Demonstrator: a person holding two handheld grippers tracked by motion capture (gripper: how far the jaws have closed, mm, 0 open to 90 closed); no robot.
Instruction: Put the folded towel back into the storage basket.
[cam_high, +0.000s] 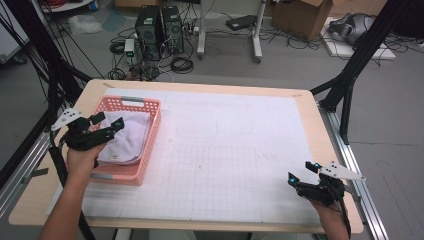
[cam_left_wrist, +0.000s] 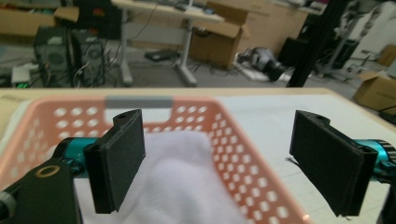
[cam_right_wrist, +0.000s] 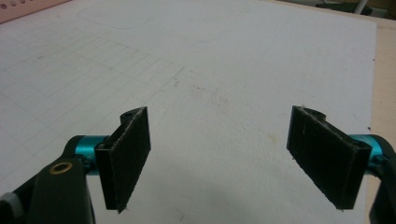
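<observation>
The folded white towel lies inside the pink plastic basket, which sits at about nine o'clock on the desk, close to the left edge. The towel fills most of the basket floor, its soft, napped cloth rounded at the folds. The basket is rectangular with perforated walls and a grey strip on its far rim.

The left claw hovers over the near left part of the basket, above the towel; its jaws stand wide apart with nothing between them. In the left gripper view the towel shows below the open left claw, and the basket wall runs between the two flat black jaws.

The right claw is at about four o'clock on the desk, near the right front corner and well apart from the basket. Its jaws also stand wide apart and hold nothing; the right gripper view shows the right claw over bare mat.

From the basket's right wall toward three o'clock lies a broad stretch of free white mat, matte, faintly gridded and lightly smudged. The desk's pale wooden border frames it with rounded corners. Beyond twelve o'clock the grey floor holds computer towers, tangled cables and cardboard boxes.
</observation>
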